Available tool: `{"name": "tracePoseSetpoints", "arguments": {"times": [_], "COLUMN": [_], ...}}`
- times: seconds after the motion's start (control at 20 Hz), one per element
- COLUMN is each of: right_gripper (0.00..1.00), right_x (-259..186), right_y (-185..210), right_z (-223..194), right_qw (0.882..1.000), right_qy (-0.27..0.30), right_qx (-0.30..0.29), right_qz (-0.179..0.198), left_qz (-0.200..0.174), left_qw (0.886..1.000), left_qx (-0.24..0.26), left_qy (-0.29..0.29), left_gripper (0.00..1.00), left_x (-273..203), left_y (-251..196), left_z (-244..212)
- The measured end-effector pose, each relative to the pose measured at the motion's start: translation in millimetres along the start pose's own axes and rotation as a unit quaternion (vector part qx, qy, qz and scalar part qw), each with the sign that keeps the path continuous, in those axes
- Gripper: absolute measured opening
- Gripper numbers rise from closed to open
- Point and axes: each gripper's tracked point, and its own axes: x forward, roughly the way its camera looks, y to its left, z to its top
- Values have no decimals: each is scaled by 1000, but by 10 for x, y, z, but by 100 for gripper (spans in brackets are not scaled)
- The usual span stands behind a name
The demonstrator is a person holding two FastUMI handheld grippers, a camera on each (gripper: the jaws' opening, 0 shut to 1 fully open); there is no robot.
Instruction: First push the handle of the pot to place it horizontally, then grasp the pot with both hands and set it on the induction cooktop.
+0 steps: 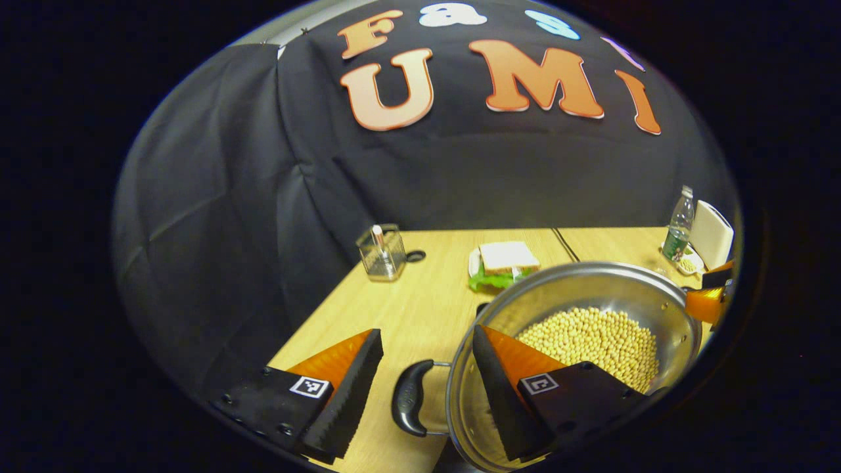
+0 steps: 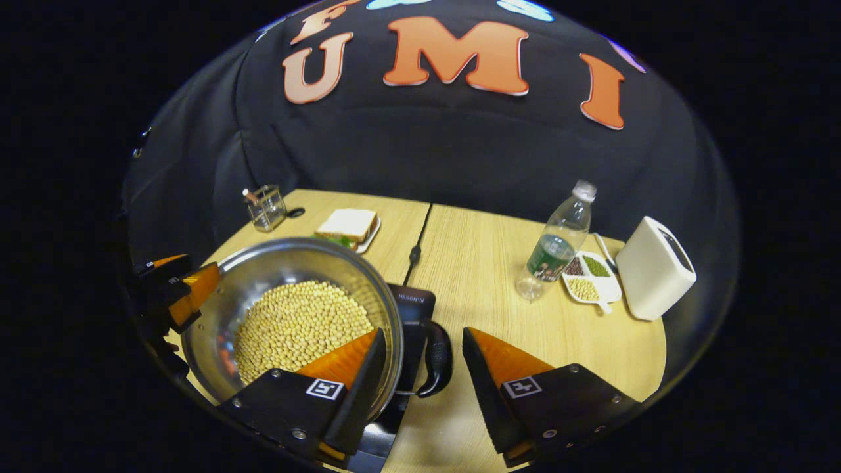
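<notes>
step: seat pot (image 2: pixel 295 309) on induction cooktop (image 2: pixel 410 312) | pot over cooktop, beside sandwich (image 2: pixel 347 226) | left tool (image 1: pixel 427 387), right tool (image 2: pixel 420 368) wide astride handles | I'd check seating, withdraw level

left tongs (image 1: pixel 420 387) spread wide, right tongs (image 2: pixel 420 378) likewise

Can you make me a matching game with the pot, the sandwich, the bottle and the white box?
Things:
1. pot
2. sandwich
3. bottle
4. white box

Descriptions:
A. on a plate, with green leaves under the bread
B. full of yellow beans
C. clear plastic, upright, beside the little dish of beans
D. at the table's right edge, past the dish

Pairs: 1-B, 2-A, 3-C, 4-D
</notes>
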Motion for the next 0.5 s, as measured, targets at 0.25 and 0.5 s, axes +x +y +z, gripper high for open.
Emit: {"name": "tracePoseSetpoints", "arguments": {"times": [0.25,0.5], "right_gripper": [78,81], "right_x": [-707,-1604], "right_y": [-286,-534], "right_z": [554,1075], "right_qw": [993,969], "right_qy": [-116,-246], "right_qx": [15,9], "right_qz": [-17,-26], "left_qz": [-33,-67], "left_qw": [995,979], "left_qx": [-27,-43], "left_qy": [-88,-190], "left_gripper": [95,96], "left_x": [-531,-1330], "left_y": [-216,-404], "left_z": [691,1443]}}
